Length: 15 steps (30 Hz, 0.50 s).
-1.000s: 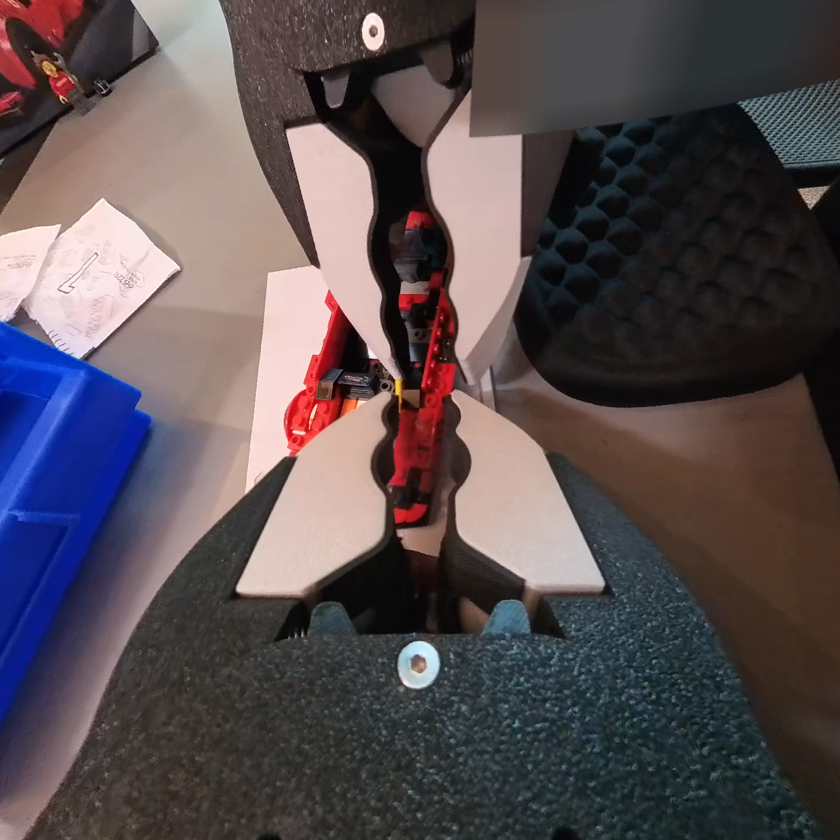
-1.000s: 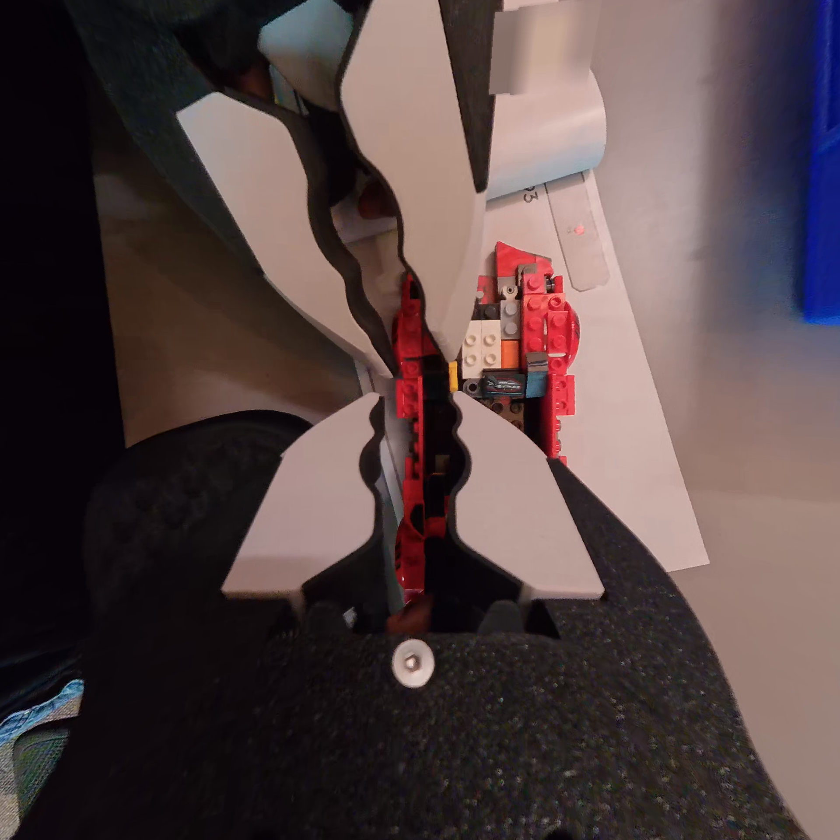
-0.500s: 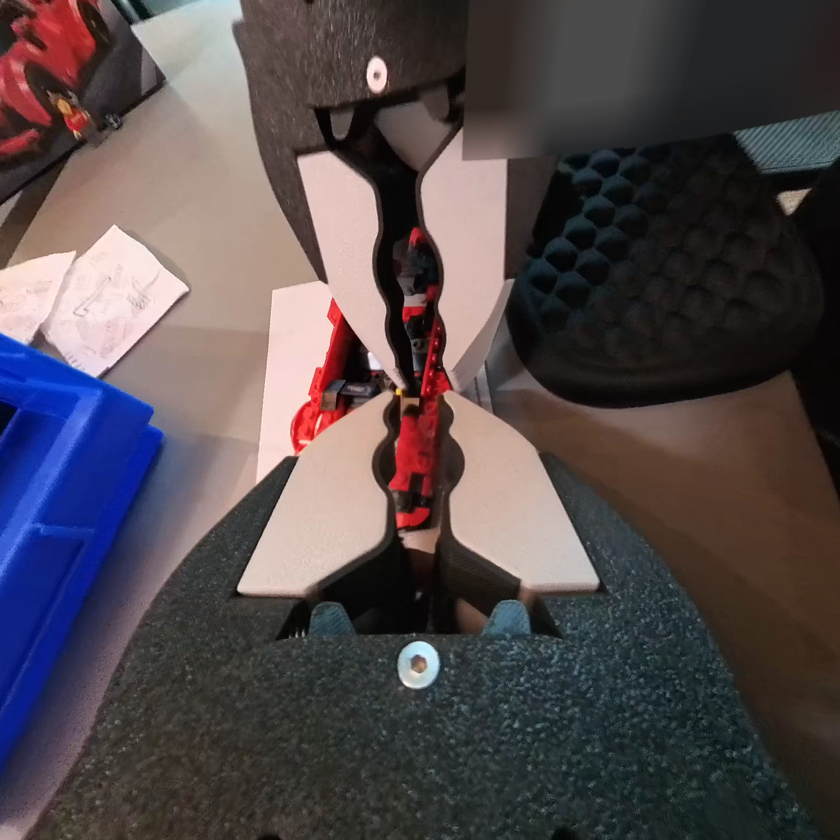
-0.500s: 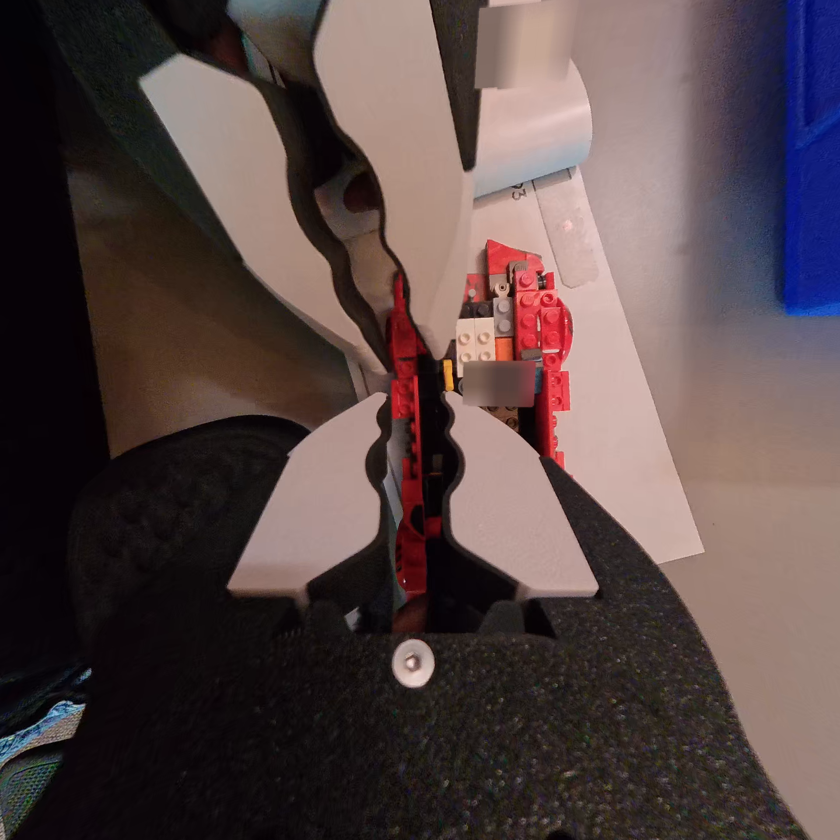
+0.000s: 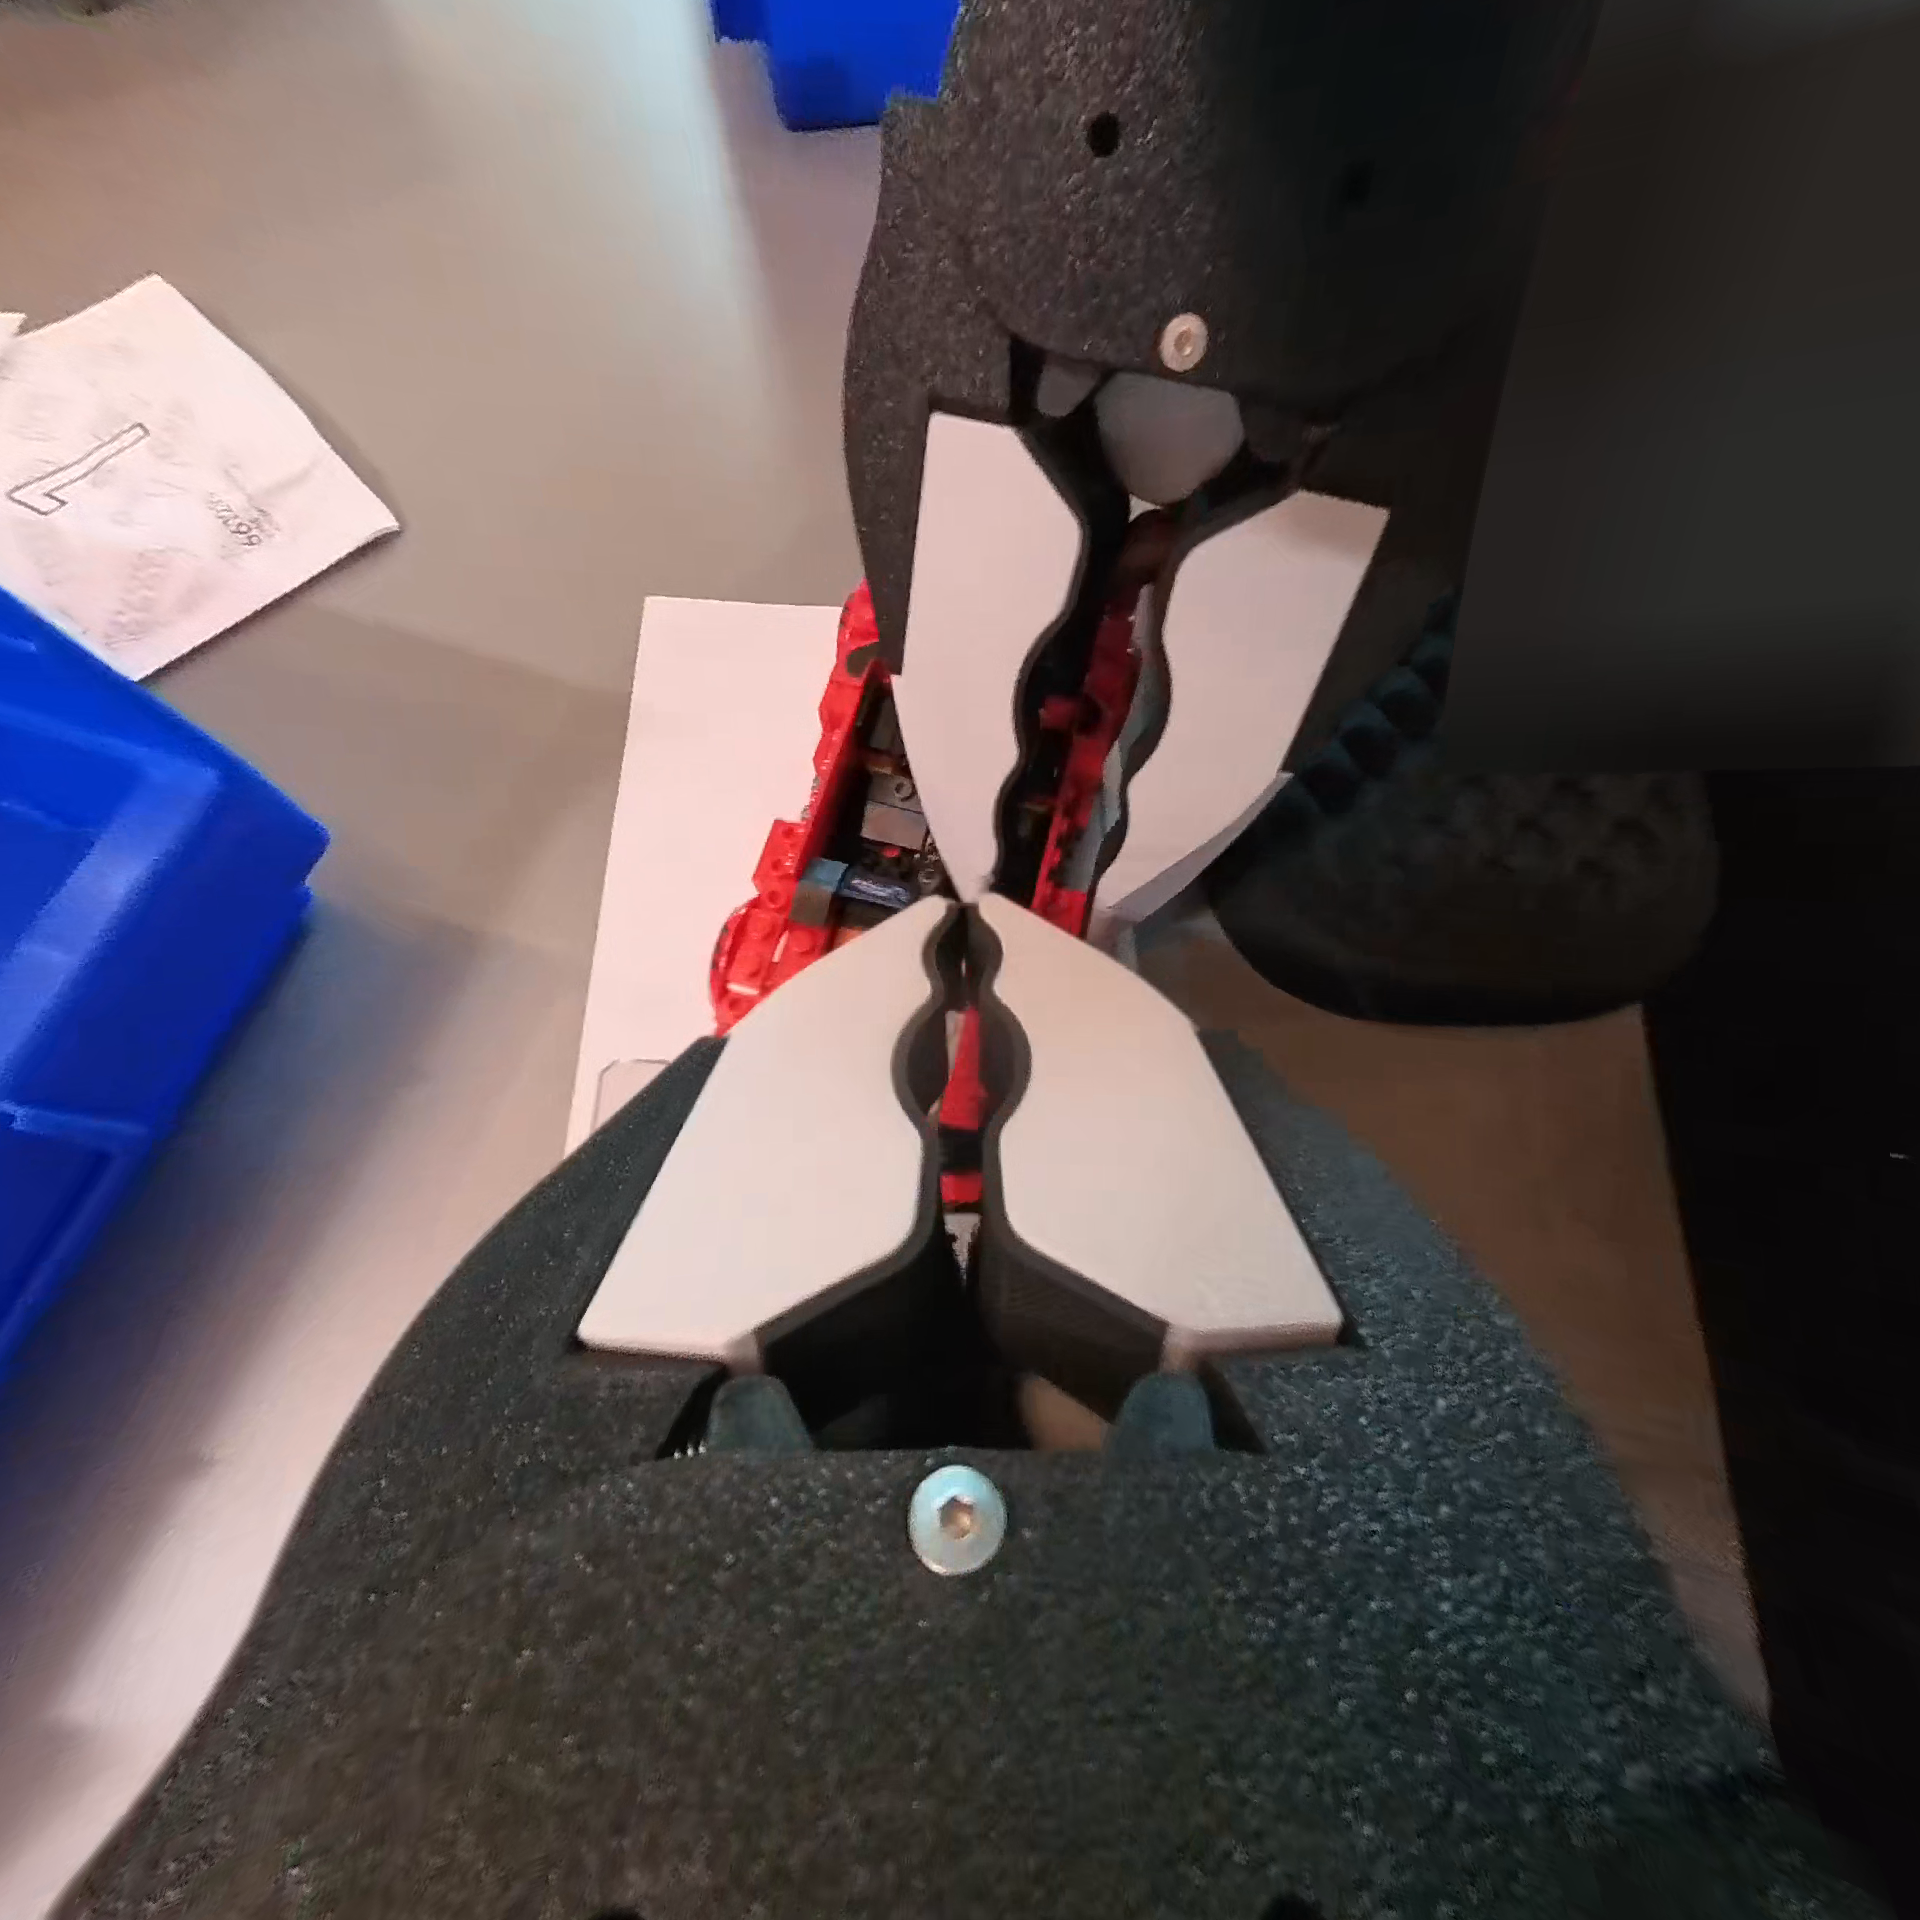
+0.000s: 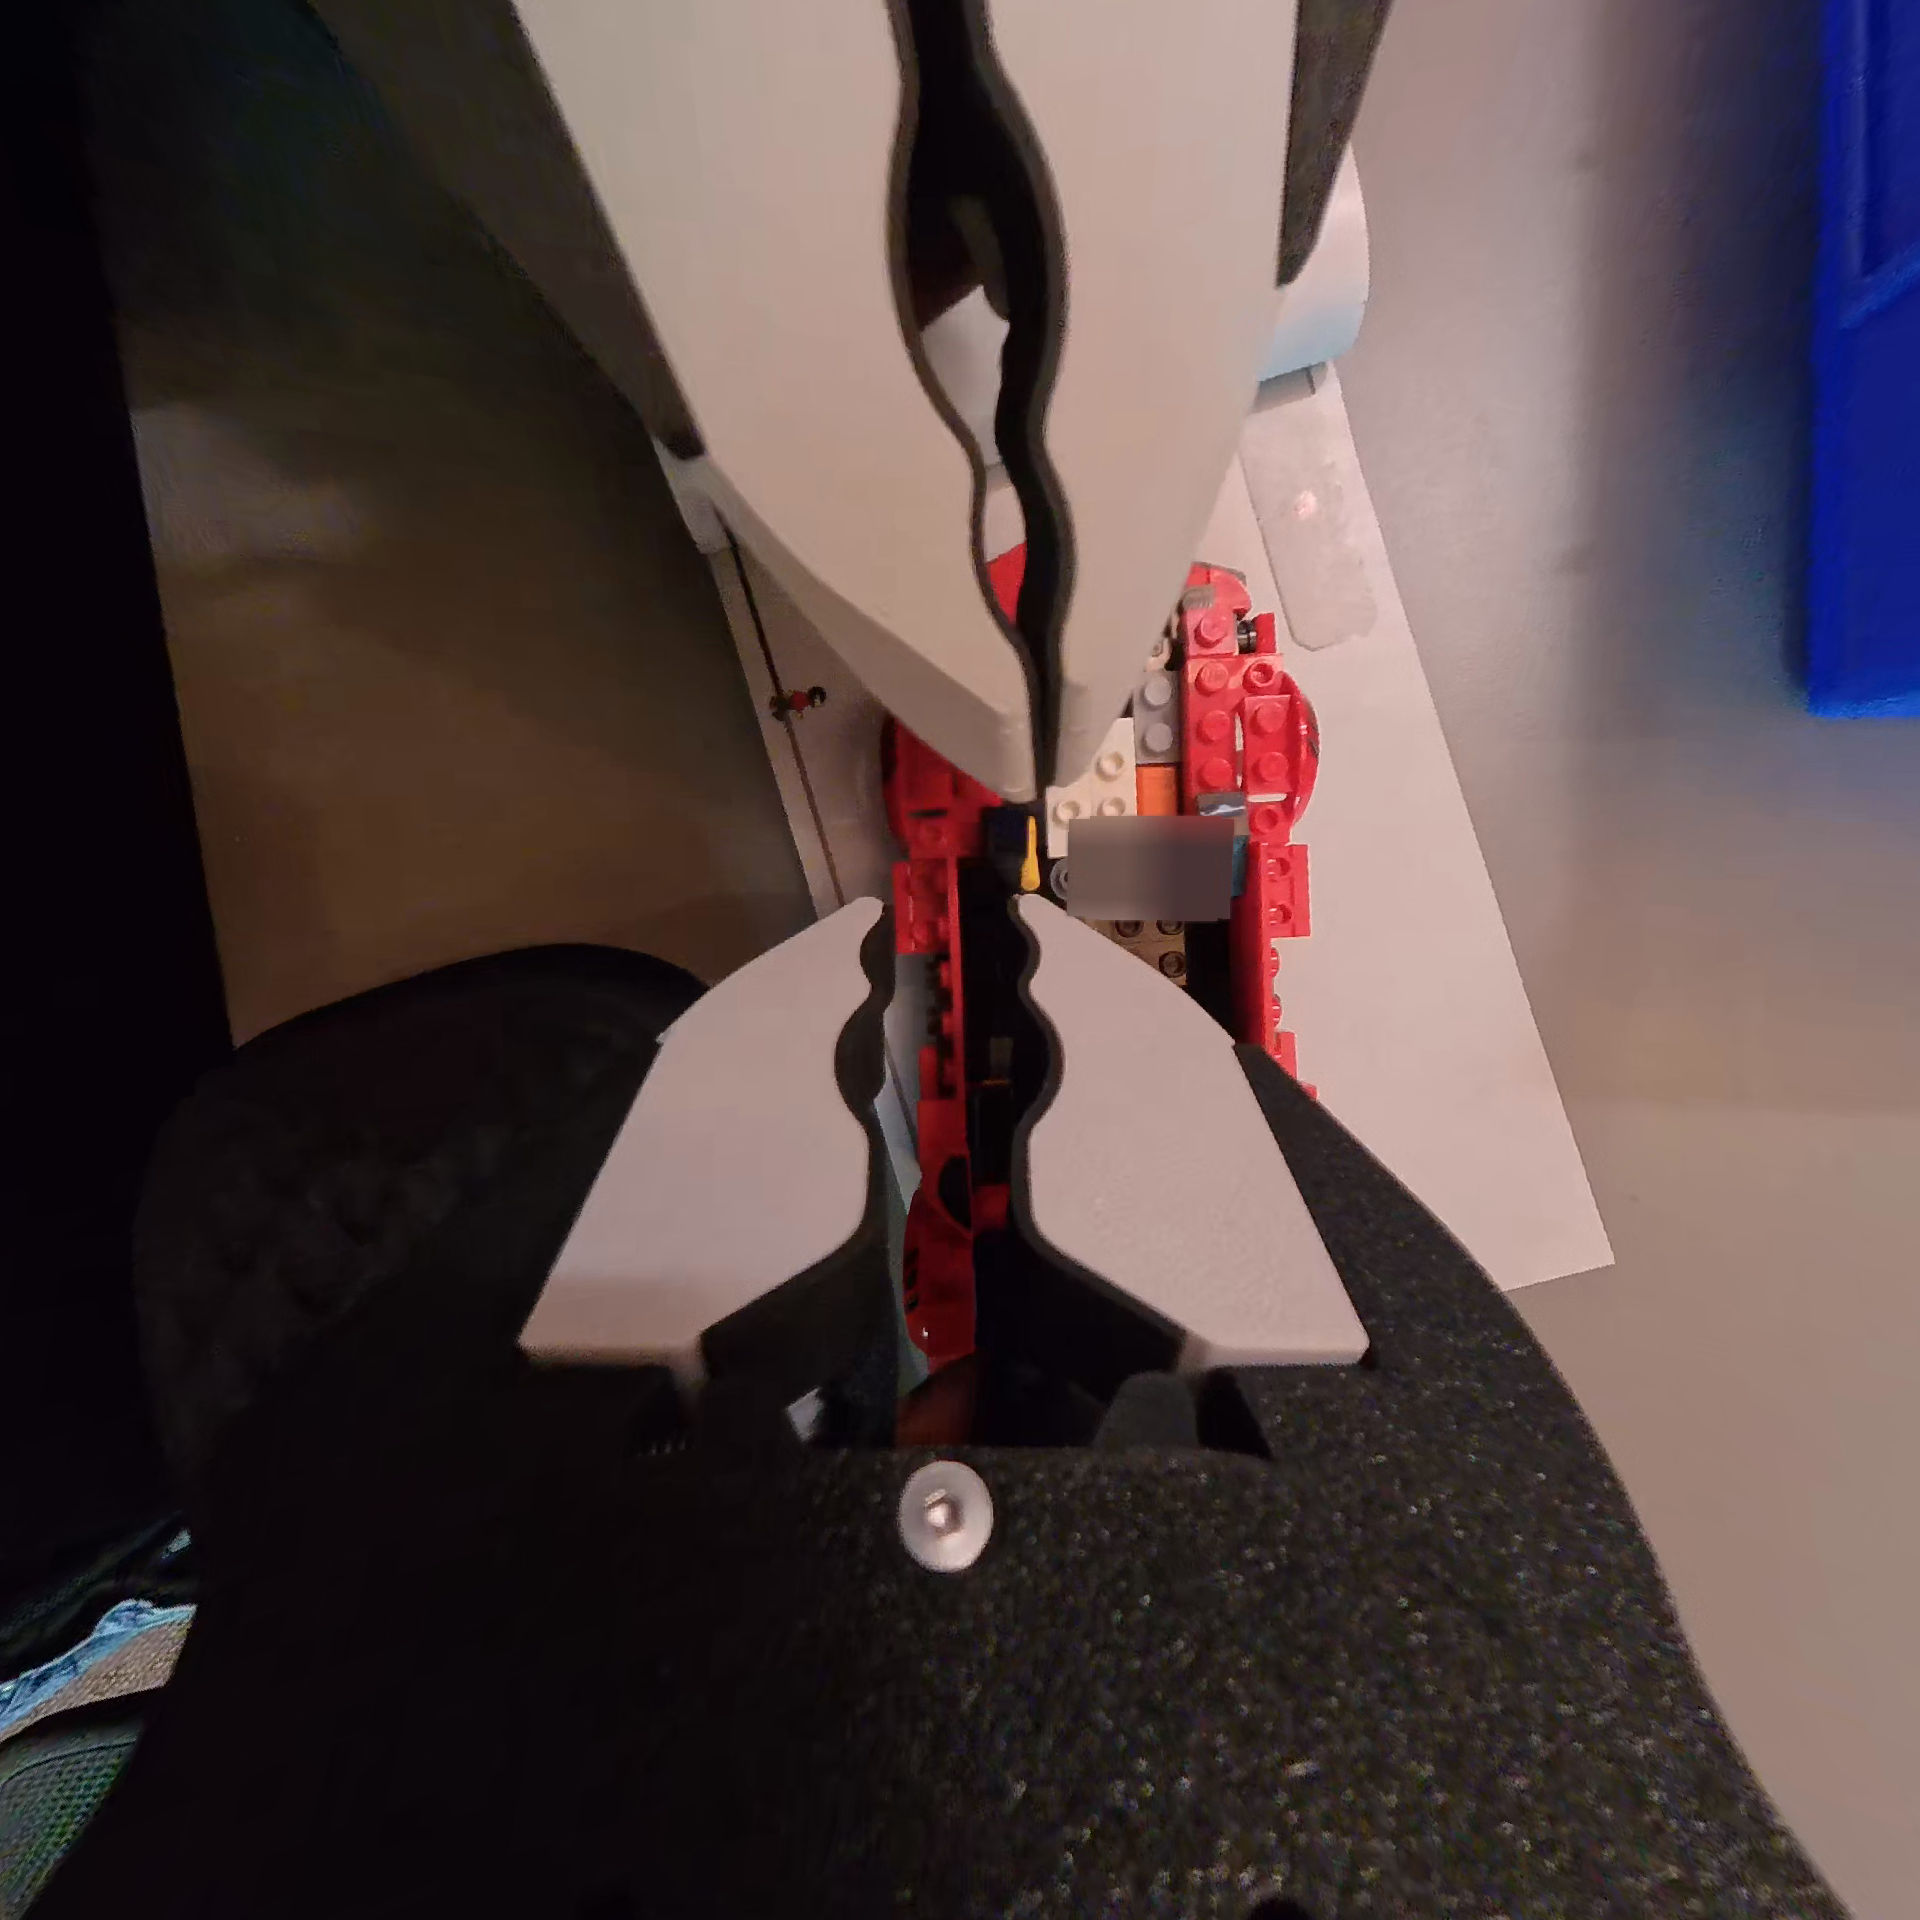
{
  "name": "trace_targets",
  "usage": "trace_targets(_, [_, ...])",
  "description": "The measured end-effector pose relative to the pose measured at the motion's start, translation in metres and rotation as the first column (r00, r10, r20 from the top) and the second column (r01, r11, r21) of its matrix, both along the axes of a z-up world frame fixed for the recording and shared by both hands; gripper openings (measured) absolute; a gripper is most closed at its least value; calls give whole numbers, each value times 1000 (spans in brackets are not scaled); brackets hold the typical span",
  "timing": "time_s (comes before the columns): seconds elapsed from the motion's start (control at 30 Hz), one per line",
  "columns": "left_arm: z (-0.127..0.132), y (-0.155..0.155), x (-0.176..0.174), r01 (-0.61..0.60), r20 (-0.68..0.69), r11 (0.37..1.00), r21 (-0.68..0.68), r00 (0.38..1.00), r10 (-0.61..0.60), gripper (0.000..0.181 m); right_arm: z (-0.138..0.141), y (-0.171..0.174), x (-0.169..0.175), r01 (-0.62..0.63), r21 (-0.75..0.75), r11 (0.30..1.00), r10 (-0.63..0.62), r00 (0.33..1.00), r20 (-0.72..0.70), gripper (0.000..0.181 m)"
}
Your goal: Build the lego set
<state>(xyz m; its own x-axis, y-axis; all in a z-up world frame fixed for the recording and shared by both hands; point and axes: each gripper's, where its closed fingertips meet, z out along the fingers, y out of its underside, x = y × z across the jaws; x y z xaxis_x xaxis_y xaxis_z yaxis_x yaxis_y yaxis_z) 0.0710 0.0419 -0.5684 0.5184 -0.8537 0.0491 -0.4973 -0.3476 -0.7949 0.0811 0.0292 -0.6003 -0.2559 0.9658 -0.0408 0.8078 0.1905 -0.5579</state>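
A partly built red lego car (image 5: pixel 790 925) lies on a white sheet (image 5: pixel 665 831); the right wrist view shows its studded red side, white and grey bricks (image 6: pixel 1247 748). My left gripper (image 5: pixel 961 912) is shut with its tips together just above the car's middle, and it comes down from the top of the right wrist view (image 6: pixel 1039 774) over a small yellow piece (image 6: pixel 1029 857). My right gripper (image 6: pixel 954 906) faces it and is shut on the car's red side wall, which shows between its fingers. It also shows at the top of the left wrist view (image 5: pixel 1044 894).
A blue bin (image 5: pixel 104 935) stands left of the sheet and shows at the right edge of the right wrist view (image 6: pixel 1870 416). Crumpled paper bags (image 5: pixel 156 468) lie behind it. A black dimpled cushion (image 5: pixel 1507 904) sits close on the right. The grippers are tip to tip, or close to it.
My left gripper's fingers have come together; they no longer clamp the car's red wall. The left view has pulled back and the right gripper now leans in from the upper right.
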Motion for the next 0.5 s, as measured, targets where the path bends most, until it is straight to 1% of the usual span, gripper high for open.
trace_targets(0.1, [-2,1,-3,-4,-18,1000,16,1000,5,0,0,-1,0,5,-4,1000,-5,1000,-5,19])
trace_targets(0.3, [-5,-6,2,57,-41,997,42,998,-55,0,5,-2,0,-1,6,1000,2,1000,-21,19])
trace_targets(0.4, [-10,-6,3,79,-79,996,38,994,-76,0,5,-2,0,-4,8,1000,5,1000,-27,19])
trace_targets(0.5, [-16,-12,6,132,-107,991,8,986,-130,0,5,-2,0,-3,10,1000,3,999,-32,19])
